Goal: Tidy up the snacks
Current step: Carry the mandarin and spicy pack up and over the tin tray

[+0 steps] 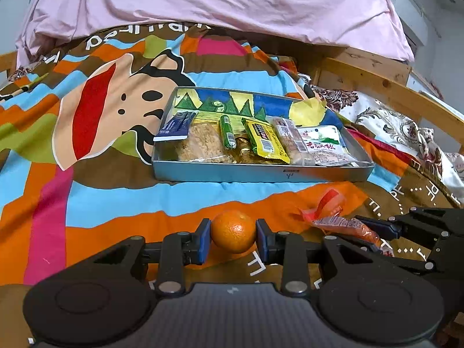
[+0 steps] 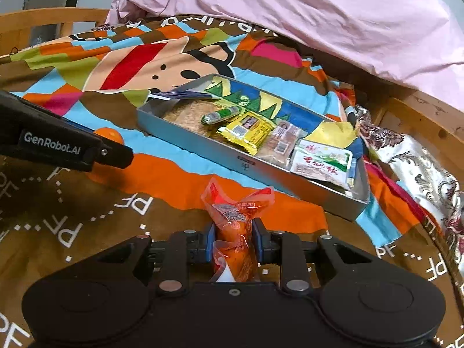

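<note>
- Nearest the left wrist camera, my left gripper (image 1: 233,236) has its blue pads pressed on either side of a mandarin (image 1: 233,231); the jaws stand partly apart only because the round fruit fills the gap, gripped across its widest part so it should not roll out.
- Nearest the right wrist camera, my right gripper (image 2: 233,237) is closed down tight on an orange plastic snack packet (image 2: 233,229). The pads pinch its narrow body, while the crinkled sealed end fans out ahead of the fingertips.
- Both items sit low over the patterned bedspread (image 1: 87,203), just short of the metal tray (image 1: 261,172). I judge them freshly picked up and not yet carried over.
- Inside the tray, the earlier snacks lie side by side along the near wall: a blue packet (image 1: 174,126), a green stick (image 1: 227,132), a yellow wrapper (image 1: 265,139) and a white pouch (image 1: 322,145). I read this row as the pattern to continue.
- Free floor shows along the tray's far side, over the painted picture. That is where I judge the mandarin and the packet would fit.
- Beside the right gripper, the left one appears as a black arm at the picture's left edge; the two stand close, so I would move them in turn.
</note>
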`<state>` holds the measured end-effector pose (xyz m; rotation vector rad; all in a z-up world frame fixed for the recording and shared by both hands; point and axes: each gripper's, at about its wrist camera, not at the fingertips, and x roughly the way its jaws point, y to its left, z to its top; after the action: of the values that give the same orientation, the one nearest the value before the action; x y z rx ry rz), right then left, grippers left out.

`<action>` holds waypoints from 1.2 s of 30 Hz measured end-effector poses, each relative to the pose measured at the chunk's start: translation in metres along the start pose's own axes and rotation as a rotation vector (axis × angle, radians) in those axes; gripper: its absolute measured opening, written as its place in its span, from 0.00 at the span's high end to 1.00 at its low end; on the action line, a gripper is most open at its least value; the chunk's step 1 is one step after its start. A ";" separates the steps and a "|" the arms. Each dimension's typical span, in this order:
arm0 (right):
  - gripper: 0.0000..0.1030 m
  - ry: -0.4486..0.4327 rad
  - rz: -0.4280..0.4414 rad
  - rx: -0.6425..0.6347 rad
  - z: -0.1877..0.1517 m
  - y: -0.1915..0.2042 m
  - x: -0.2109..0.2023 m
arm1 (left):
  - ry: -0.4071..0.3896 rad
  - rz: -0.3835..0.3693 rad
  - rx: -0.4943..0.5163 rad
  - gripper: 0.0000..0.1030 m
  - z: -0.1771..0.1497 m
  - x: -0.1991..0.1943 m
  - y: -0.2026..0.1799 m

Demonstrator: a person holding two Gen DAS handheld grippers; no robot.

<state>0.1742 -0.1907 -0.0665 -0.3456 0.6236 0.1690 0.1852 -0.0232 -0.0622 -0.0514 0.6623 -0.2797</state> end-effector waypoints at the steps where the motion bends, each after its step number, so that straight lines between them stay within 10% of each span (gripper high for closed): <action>1: 0.73 -0.006 -0.009 -0.005 0.000 0.000 -0.001 | 0.000 0.002 -0.001 0.66 0.000 0.000 0.000; 19: 0.73 -0.167 -0.211 -0.198 0.017 -0.004 -0.011 | -0.074 0.003 -0.036 0.66 0.022 -0.008 0.000; 36: 0.73 -0.186 -0.294 0.030 0.069 -0.073 0.106 | -0.203 0.012 -0.118 0.66 0.099 0.099 0.036</action>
<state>0.3154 -0.2280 -0.0587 -0.3839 0.3852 -0.0891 0.3290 -0.0193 -0.0486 -0.1869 0.4763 -0.2204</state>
